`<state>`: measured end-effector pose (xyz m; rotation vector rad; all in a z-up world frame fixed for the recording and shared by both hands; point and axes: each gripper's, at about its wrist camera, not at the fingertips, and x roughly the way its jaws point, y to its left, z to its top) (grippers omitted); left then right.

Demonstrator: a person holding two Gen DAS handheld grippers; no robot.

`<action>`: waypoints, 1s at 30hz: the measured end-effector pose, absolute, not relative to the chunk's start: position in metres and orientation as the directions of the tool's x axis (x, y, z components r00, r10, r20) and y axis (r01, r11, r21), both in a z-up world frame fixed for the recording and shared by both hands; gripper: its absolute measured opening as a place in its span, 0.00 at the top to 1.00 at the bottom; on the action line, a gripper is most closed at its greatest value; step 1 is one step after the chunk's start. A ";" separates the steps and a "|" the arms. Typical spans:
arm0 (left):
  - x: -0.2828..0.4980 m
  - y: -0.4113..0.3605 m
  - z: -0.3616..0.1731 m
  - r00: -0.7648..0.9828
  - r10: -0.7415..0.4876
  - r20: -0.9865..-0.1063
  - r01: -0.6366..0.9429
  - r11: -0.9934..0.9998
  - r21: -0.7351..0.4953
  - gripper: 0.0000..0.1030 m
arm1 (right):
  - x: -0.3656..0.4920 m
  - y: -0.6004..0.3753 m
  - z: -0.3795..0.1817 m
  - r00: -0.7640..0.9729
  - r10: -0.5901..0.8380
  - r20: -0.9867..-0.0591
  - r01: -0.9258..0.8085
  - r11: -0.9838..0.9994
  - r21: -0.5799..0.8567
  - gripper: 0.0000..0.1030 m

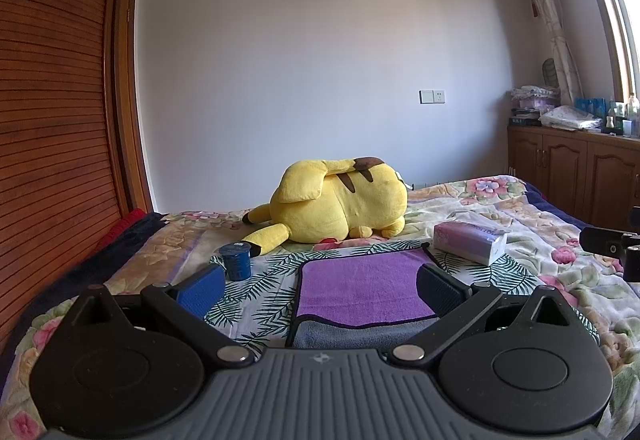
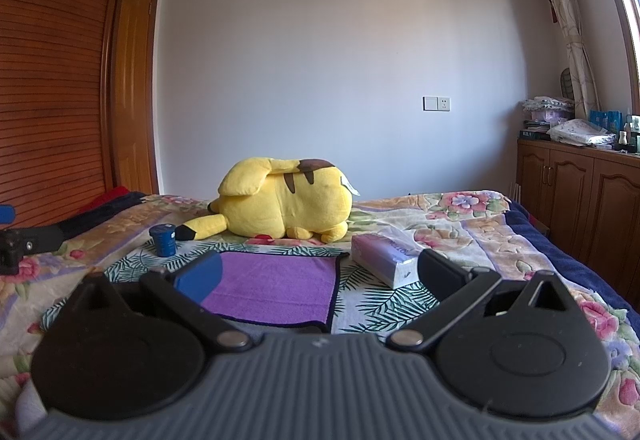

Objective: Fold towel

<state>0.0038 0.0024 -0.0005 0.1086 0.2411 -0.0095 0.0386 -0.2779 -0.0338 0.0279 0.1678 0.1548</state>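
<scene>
A purple towel (image 1: 360, 286) with a dark border lies flat on the bed, its near part folded over so the grey underside (image 1: 352, 336) shows. It also shows in the right wrist view (image 2: 276, 286). My left gripper (image 1: 320, 286) is open and empty, held just in front of the towel's near edge. My right gripper (image 2: 320, 276) is open and empty, near the towel's right near corner. Each gripper's edge shows in the other view, the right (image 1: 612, 244) and the left (image 2: 24, 240).
A yellow plush toy (image 1: 340, 200) lies behind the towel. A blue cup (image 1: 237, 260) stands at the towel's left, a tissue pack (image 1: 470, 240) at its right. A leaf-patterned cloth (image 1: 260, 300) lies under the towel on a floral bedspread (image 1: 532, 224). Wooden wardrobe left, cabinets right.
</scene>
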 end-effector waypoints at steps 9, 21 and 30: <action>0.004 0.003 -0.001 0.971 0.004 -0.239 0.022 0.994 0.108 0.00 | 0.039 -0.278 -0.034 0.974 0.156 -0.165 -0.151 0.988 0.041 0.00; 0.005 0.002 -0.002 0.971 0.004 -0.241 0.023 0.994 0.110 0.00 | 0.039 -0.279 -0.033 0.974 0.156 -0.165 -0.151 0.988 0.040 0.00; 0.005 0.001 -0.002 0.971 0.005 -0.241 0.022 0.994 0.111 0.00 | 0.039 -0.279 -0.033 0.974 0.156 -0.165 -0.151 0.988 0.041 0.00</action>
